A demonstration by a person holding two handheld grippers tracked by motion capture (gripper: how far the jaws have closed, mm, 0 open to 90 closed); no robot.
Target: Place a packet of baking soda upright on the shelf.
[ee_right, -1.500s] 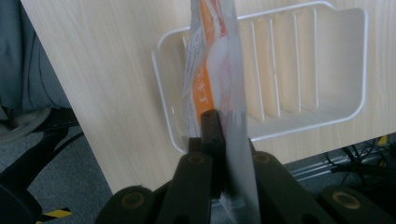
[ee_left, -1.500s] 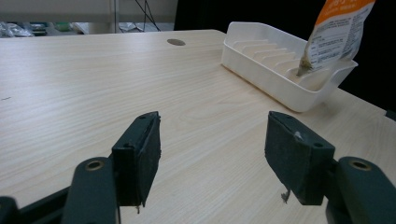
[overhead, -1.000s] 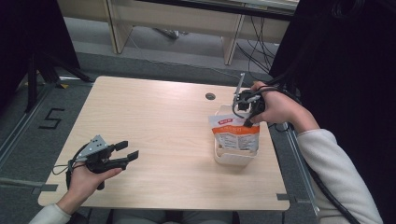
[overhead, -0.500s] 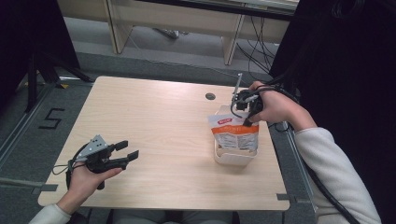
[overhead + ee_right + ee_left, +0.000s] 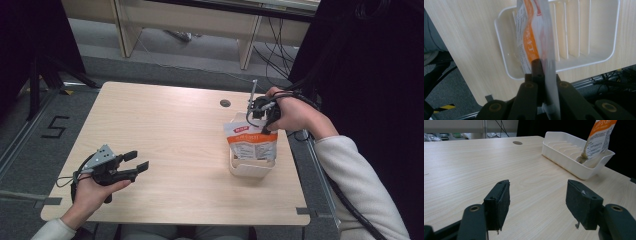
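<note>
From the high view, the right gripper [image 5: 260, 111] is mostly covered by the hand that holds it, so its jaws cannot be made out; just below it hangs the orange and white pouch [image 5: 251, 143], long axis upright, lower end inside the white tray [image 5: 250, 169]. That tray sits close to the table's [image 5: 170, 135] right edge. The left gripper [image 5: 136, 164] rests well apart, near the front left corner, with bare wood all the way between it and the tray.

Ahead of the left gripper's [image 5: 537, 202] widely parted, empty jaws lies open tabletop; the tray [image 5: 574, 167] stands far right, the pouch [image 5: 600, 137] cut off at top.

Past the right gripper [image 5: 543, 72], the jaws are clamped on the pouch's [image 5: 529, 40] blurred top seam, and the pouch points away down into the tray [image 5: 504, 50].
</note>
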